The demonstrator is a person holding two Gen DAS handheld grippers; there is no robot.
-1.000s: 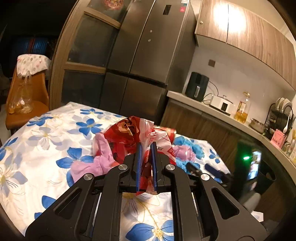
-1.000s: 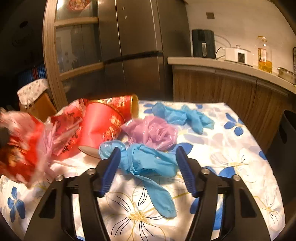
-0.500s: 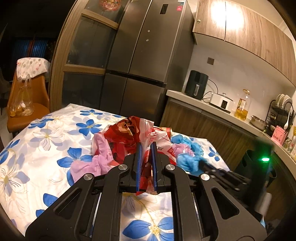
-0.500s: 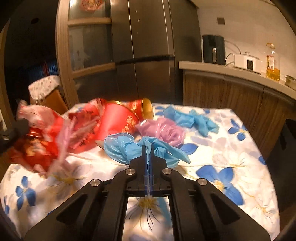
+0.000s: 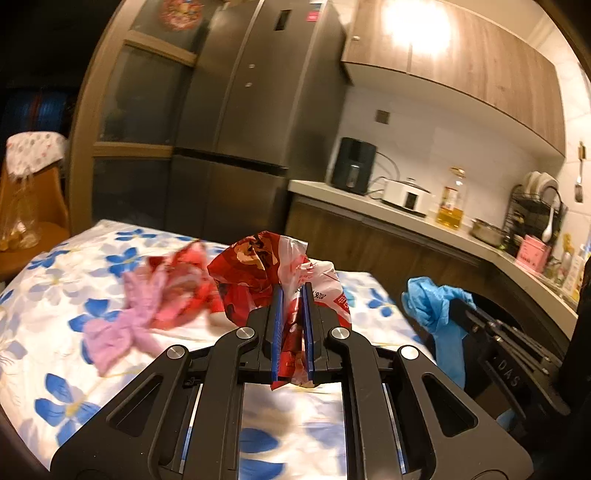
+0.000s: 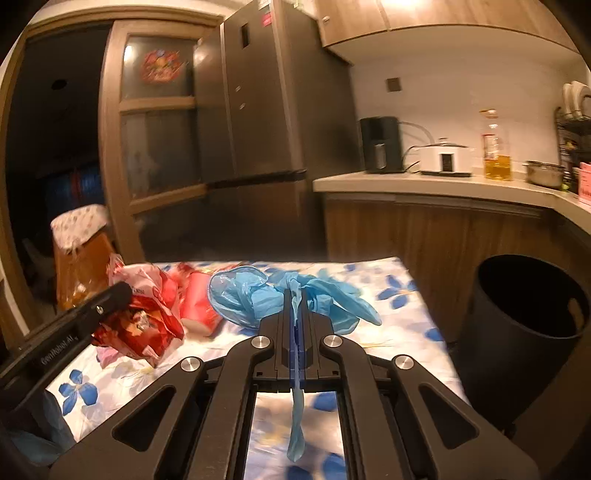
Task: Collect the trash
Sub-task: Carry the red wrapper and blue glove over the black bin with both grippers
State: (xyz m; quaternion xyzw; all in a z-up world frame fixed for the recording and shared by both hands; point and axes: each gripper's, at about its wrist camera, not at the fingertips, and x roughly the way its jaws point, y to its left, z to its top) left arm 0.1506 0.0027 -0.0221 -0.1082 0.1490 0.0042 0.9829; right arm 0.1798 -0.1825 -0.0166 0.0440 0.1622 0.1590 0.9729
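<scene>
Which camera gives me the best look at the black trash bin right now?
The right wrist view. The black bin stands in full beside the flowered table, its open mouth and handle slot visible. The left wrist view shows at most a dark sliver behind the right gripper, too hidden to be sure.

Dim warm light, ceiling glare on cabinets (image 5: 417, 26), motion blur, fisheye-bent dark edges.
</scene>
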